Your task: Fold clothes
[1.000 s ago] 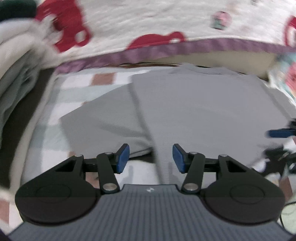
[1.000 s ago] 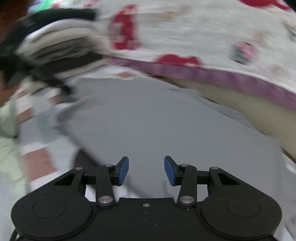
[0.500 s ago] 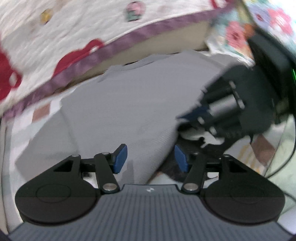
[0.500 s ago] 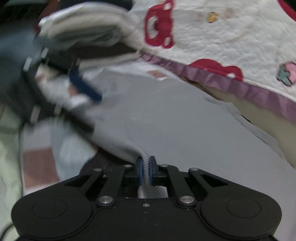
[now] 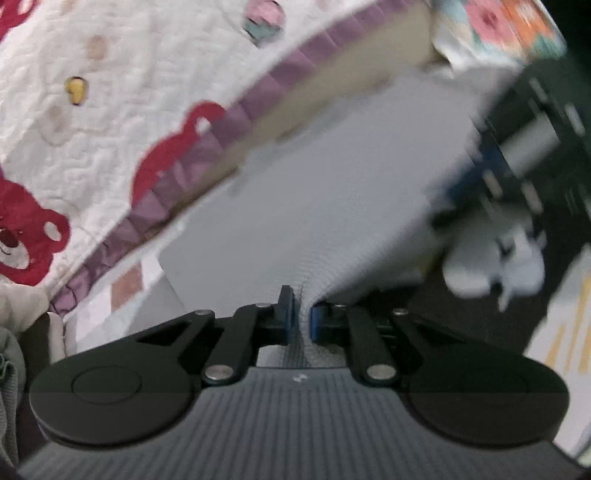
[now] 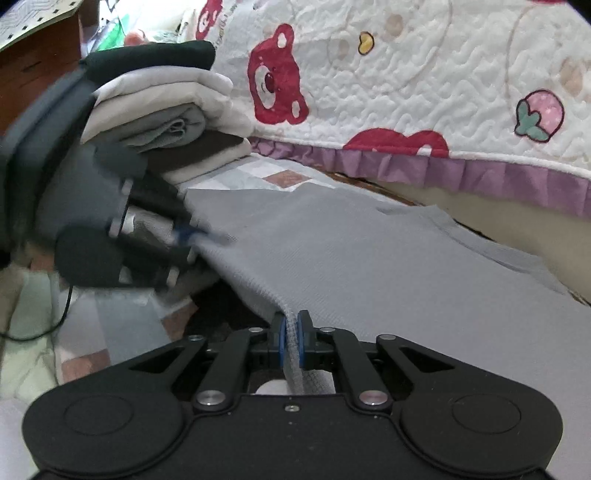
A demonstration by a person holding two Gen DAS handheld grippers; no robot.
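A grey shirt (image 5: 314, 192) lies spread on the bed, its near hem lifted. In the left wrist view my left gripper (image 5: 301, 314) has its jaws closing on that hem, and the blue pads (image 5: 286, 314) press the fabric. My right gripper (image 6: 291, 332) is shut on the same hem further along the grey shirt (image 6: 369, 251). Each gripper shows blurred in the other's view: the left gripper (image 6: 188, 236) at the shirt's left edge, the right gripper (image 5: 476, 166) at its right edge.
A stack of folded clothes (image 6: 166, 110) stands at the back left. A white quilt (image 6: 406, 74) with red bears and a purple frill hangs behind the shirt. A checked sheet (image 6: 280, 177) lies underneath. A floral cloth (image 5: 498, 26) sits far right.
Both grippers went from open to shut on the shirt's hem, the right one first, then the left. The left gripper rolled and moved right along the hem.
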